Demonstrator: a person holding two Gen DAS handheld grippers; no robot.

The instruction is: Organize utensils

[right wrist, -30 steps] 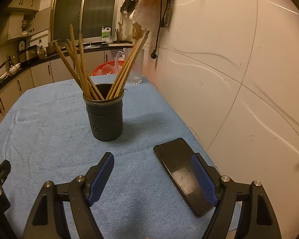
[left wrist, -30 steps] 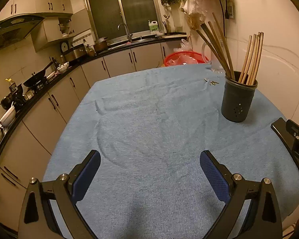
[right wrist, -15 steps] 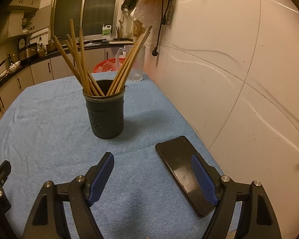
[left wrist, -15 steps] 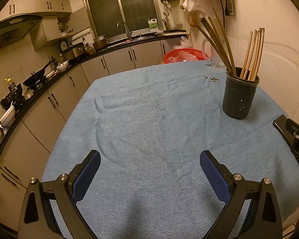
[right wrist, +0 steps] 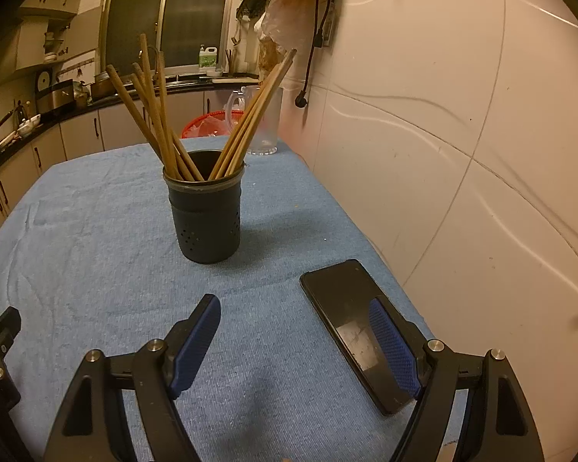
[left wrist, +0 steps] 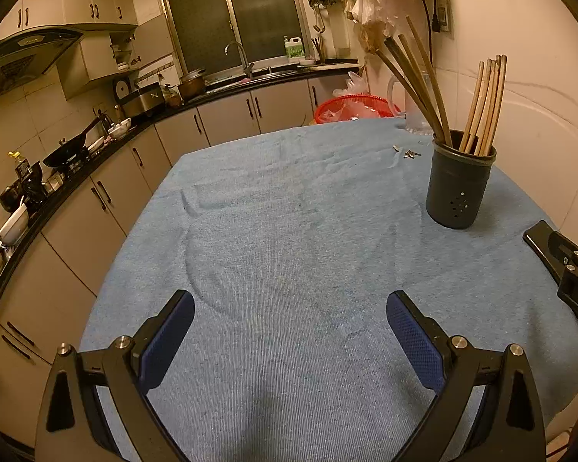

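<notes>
White letters "DA" show on the right hand-held gripper (left wrist: 574,269).

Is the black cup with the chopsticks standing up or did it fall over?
Standing up. The black utensil holder sits flat on the blue cloth, and the chopsticks poke out of its open top.

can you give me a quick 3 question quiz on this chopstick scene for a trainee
1. True or false: the left tongs are shut on a chopstick.
2. Multiple choice: where are the chopsticks? A) lying loose on the blue cloth B) standing in the dark holder C) held in the right tongs
3. Fill in: the flat black thing on the cloth near the wall, partly behind the right tongs' finger, is a ____.

Key
1. False. Both tongs are open and hold nothing.
2. B. They lean in two bunches, one to each side of the holder.
3. Phone.
</notes>
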